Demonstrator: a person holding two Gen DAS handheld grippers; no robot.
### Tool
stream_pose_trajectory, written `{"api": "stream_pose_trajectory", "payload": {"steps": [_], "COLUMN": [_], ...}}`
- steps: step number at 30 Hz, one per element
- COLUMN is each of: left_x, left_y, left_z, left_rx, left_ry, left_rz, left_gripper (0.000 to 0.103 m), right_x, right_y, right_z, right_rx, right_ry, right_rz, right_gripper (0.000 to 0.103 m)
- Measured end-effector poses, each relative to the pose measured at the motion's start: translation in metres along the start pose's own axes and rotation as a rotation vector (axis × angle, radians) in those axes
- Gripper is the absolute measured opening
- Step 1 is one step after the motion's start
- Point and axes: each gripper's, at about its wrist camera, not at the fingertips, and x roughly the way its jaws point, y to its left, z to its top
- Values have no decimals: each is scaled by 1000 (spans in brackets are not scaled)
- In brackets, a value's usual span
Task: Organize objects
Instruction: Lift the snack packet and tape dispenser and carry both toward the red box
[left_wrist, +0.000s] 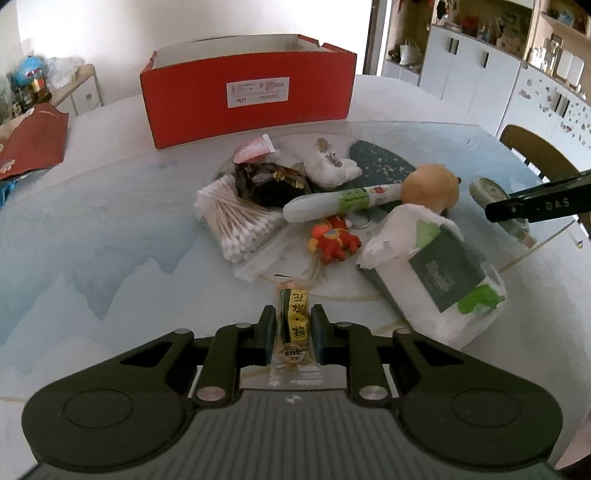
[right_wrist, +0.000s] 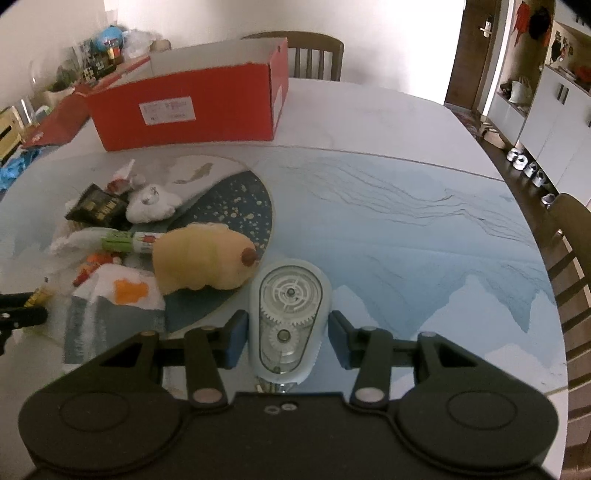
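My left gripper (left_wrist: 293, 328) is around a small snack packet (left_wrist: 293, 325) with yellow and green print; the pads sit at its sides with thin gaps. My right gripper (right_wrist: 288, 326) is open around a clear correction-tape dispenser (right_wrist: 286, 317) lying on the table, with small gaps at both sides. An open red box (left_wrist: 247, 99) stands at the back, also in the right wrist view (right_wrist: 184, 110). A pile lies between: cotton swabs (left_wrist: 236, 221), a dark wrapper (left_wrist: 269, 182), a white plush (left_wrist: 332, 166), a white-green tube (left_wrist: 343, 201), a red figure (left_wrist: 334, 238), a tan plush (right_wrist: 203, 258), a tissue pack (left_wrist: 439, 277).
The round table (right_wrist: 406, 221) has a blue mountain print. A red bag (left_wrist: 33, 144) lies at the far left. Chairs stand at the table's far side (right_wrist: 314, 51) and right edge (right_wrist: 572, 258). Cabinets (left_wrist: 480, 70) line the wall.
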Motion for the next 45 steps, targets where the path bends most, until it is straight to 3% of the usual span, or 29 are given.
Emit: {"api": "stream_pose_trajectory", "payload": {"steps": [7, 18, 34, 45], "left_x": [-21, -50, -58, -52], "left_y": [0, -2, 7, 36], "left_z": [16, 71, 150, 204], "left_rx": [-13, -51, -12, -14], "left_ry": [-57, -152, -274, -294], "left_rz": [-19, -44, -54, -53], "left_gripper": [19, 19, 19, 19], "right_x": [-33, -69, -75, -65], "right_y": [14, 37, 62, 75], "right_z": [11, 51, 138, 204], "right_rx": [-14, -70, -138, -169], "right_ry": [-55, -128, -211, -241], "right_rz": [54, 103, 138, 139], "right_gripper": [46, 46, 46, 46]}}
